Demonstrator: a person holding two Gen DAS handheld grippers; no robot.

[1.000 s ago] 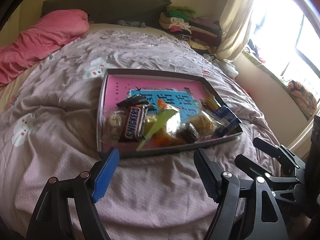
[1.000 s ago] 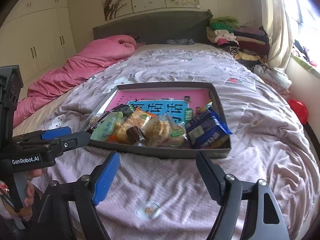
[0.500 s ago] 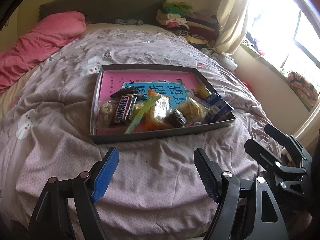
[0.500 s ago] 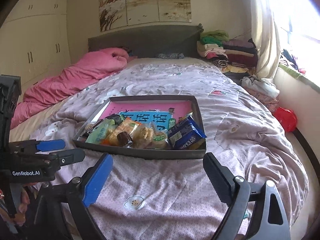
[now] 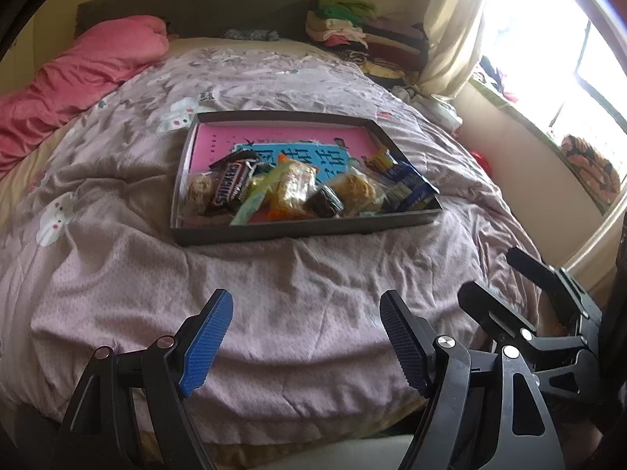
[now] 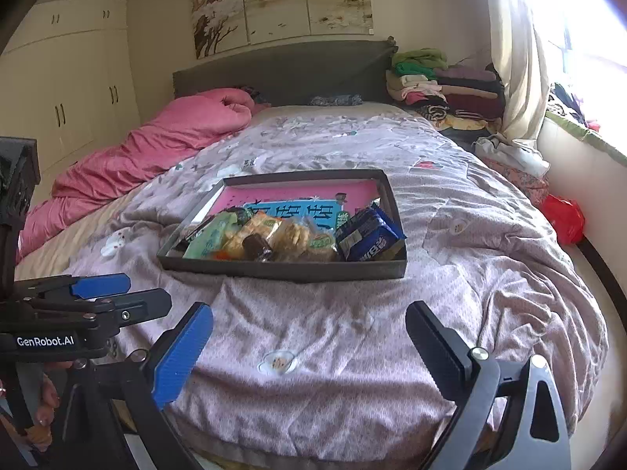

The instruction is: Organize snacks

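A dark shallow tray (image 5: 305, 235) with a pink bottom lies on the mauve bedspread (image 5: 313, 305). Snacks are heaped at its near end: a Snickers bar (image 5: 231, 188), clear-wrapped cakes (image 5: 358, 192), a green packet (image 6: 207, 239) and a blue biscuit packet (image 6: 368, 235). My left gripper (image 5: 305, 301) hangs open over the bedspread, well short of the tray, with nothing between its blue pads. My right gripper (image 6: 309, 313) is beside it at the bed's foot; its jaws are opening and hold nothing. Each gripper shows at the edge of the other's view.
A pink duvet (image 6: 156, 145) lies along the left of the bed. Folded clothes (image 6: 431, 82) are stacked by the grey headboard (image 6: 282, 70). A curtain (image 6: 513, 58), a window and a red bag (image 6: 562, 217) are on the right, wardrobes (image 6: 70, 98) on the left.
Both grippers have drawn back from the tray toward the bed's foot, so the tray sits farther off. The right jaws have spread wider. The left jaws kept their gap.
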